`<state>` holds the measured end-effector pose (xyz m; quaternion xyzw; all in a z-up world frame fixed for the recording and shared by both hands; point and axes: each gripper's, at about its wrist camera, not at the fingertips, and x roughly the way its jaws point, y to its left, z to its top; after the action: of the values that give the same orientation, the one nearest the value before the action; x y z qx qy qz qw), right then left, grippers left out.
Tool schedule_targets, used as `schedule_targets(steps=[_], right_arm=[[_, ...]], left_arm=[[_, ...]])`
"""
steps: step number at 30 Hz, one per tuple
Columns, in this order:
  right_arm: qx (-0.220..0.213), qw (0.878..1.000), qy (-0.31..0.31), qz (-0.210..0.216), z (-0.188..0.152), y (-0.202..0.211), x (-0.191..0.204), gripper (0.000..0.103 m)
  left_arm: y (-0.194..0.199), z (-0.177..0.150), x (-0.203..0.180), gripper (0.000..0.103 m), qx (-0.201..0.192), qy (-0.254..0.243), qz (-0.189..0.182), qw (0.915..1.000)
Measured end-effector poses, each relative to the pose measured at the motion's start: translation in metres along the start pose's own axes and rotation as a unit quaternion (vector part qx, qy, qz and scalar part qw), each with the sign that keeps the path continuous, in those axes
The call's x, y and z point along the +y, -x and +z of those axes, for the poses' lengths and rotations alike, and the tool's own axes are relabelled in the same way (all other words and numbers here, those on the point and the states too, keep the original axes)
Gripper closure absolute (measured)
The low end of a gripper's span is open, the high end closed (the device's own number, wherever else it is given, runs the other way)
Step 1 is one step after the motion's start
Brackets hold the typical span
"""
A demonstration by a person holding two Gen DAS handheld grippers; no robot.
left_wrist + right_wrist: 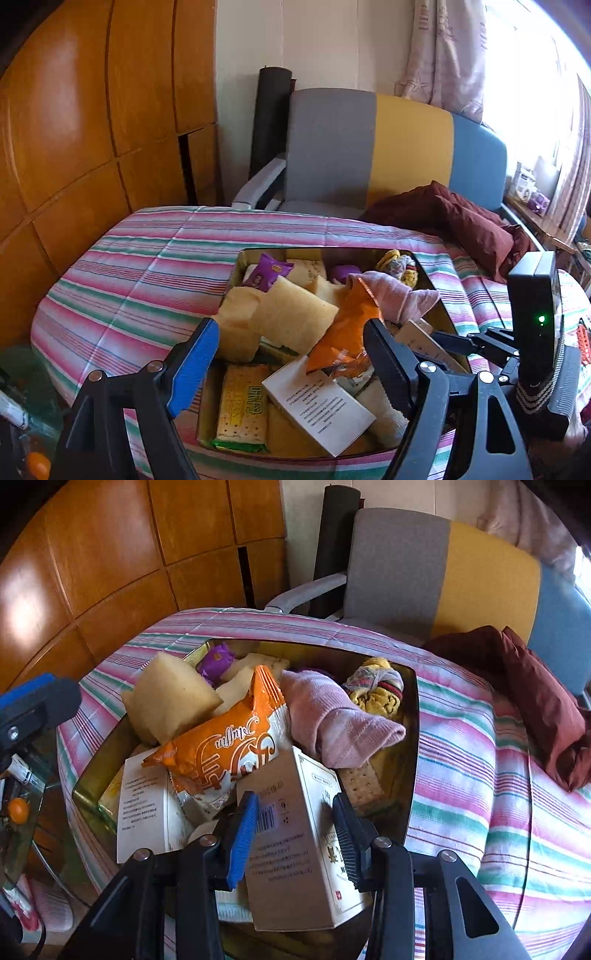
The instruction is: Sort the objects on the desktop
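Judging by the heaped tin, sorting was barely begun: the right gripper clenched a white carton above it, seemingly lifted, while the left gripper hung released over the orange packet.

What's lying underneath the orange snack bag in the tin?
The orange snack bag rests on a white leaflet and leans on a yellow sponge. Whatever lies deeper in the tin is covered.
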<state>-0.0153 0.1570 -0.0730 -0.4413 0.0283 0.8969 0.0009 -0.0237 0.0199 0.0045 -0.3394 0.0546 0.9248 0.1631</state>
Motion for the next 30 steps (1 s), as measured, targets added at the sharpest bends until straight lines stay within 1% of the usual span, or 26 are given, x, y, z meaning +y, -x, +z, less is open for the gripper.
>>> schedule_targets(steps=[4,6,10,12,13,14,15,17,20,23,26,27,28,30], right_arm=[[0.004,1.0,0.004,-0.005,-0.001,0.001,0.003,0.056],[0.003,1.0,0.008,-0.011,-0.003,0.002,0.004,0.055],[-0.007,1.0,0.005,-0.009,-0.005,0.01,0.008,0.05],[-0.017,1.0,0.005,-0.016,-0.005,0.017,0.009,0.043],[-0.023,1.0,0.002,-0.019,-0.006,0.022,0.01,0.037],[-0.03,0.999,-0.001,-0.022,-0.006,0.027,0.01,0.033],[-0.035,0.999,-0.005,-0.024,-0.006,0.03,0.011,0.031],[-0.045,0.998,-0.015,-0.032,-0.007,0.04,0.012,0.024],[-0.056,0.997,-0.03,-0.043,-0.011,0.052,0.014,0.019],[-0.061,0.995,-0.037,-0.066,-0.016,0.06,0.018,0.016],[-0.057,0.993,-0.043,-0.09,-0.02,0.063,0.021,0.014],[-0.054,0.993,-0.045,-0.096,-0.022,0.063,0.022,0.014],[-0.052,0.992,-0.048,-0.101,-0.023,0.064,0.022,0.014],[-0.049,0.992,-0.047,-0.105,-0.025,0.063,0.024,0.014]], left_arm=[[0.005,-0.001,-0.001,0.021,-0.004,-0.002,0.013,0.9999],[0.007,-0.001,0.0,0.021,-0.003,0.002,0.008,1.0],[0.011,-0.003,0.002,0.021,-0.001,0.011,0.003,0.9999],[0.014,-0.004,0.002,0.021,-0.007,0.011,0.01,0.9999],[0.017,-0.004,0.001,0.022,-0.01,0.01,0.015,0.9998],[0.018,-0.004,0.0,0.022,-0.012,0.009,0.018,0.9997],[0.02,-0.004,-0.001,0.022,-0.013,0.009,0.019,0.9997],[0.023,-0.006,-0.001,0.022,-0.015,0.012,0.02,0.9996],[0.026,-0.008,-0.002,0.023,-0.015,0.015,0.011,0.9997],[0.028,-0.011,-0.004,0.027,-0.017,0.023,0.001,0.9996],[0.029,-0.013,-0.006,0.031,-0.015,0.026,-0.006,0.9995],[0.029,-0.014,-0.007,0.035,-0.014,0.027,-0.008,0.9995],[0.028,-0.014,-0.008,0.037,-0.011,0.028,-0.013,0.9995],[0.026,-0.015,-0.009,0.039,-0.002,0.03,-0.023,0.9993]])
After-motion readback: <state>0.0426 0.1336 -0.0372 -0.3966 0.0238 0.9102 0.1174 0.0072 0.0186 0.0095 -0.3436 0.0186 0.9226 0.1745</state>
